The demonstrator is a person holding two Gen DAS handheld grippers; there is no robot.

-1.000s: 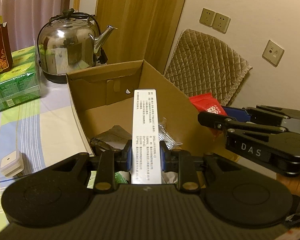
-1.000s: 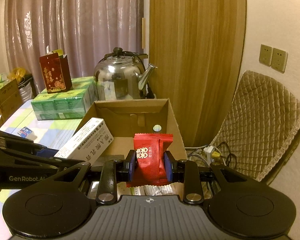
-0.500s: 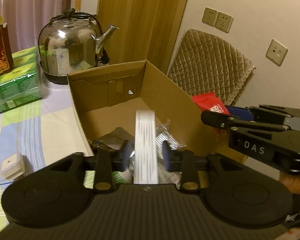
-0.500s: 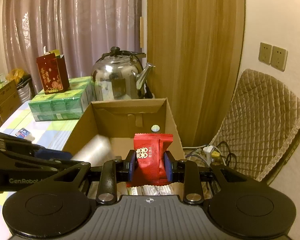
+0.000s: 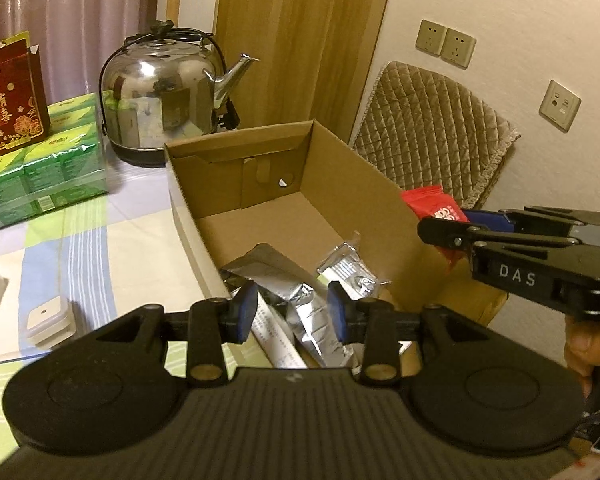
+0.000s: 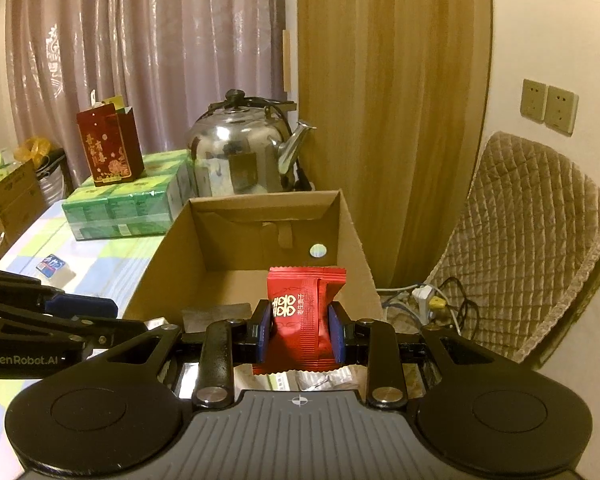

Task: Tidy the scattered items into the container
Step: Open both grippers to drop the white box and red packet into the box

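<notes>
An open cardboard box (image 5: pixel 236 160) stands on the table; it also shows in the right wrist view (image 6: pixel 352 236). My left gripper (image 5: pixel 292 310) is open and empty above the box's near end. Below it in the box lie a long white carton (image 5: pixel 276 340) and silver foil packets (image 5: pixel 312 312). My right gripper (image 6: pixel 301 334) is shut on a red snack packet (image 6: pixel 300 312) and holds it over the box's near right side. The red packet (image 5: pixel 432 204) also shows in the left wrist view, at the box's right wall.
A steel kettle (image 5: pixel 160 88) stands behind the box. Green tissue packs (image 5: pixel 32 172) with a red gift bag (image 5: pixel 8 96) on top sit at the left. A small white box (image 5: pixel 48 316) lies on the tablecloth. A quilted chair (image 6: pixel 532 240) stands at the right.
My left gripper opened and the white carton dropped from it into the box. My right gripper kept hold of the red packet and barely moved.
</notes>
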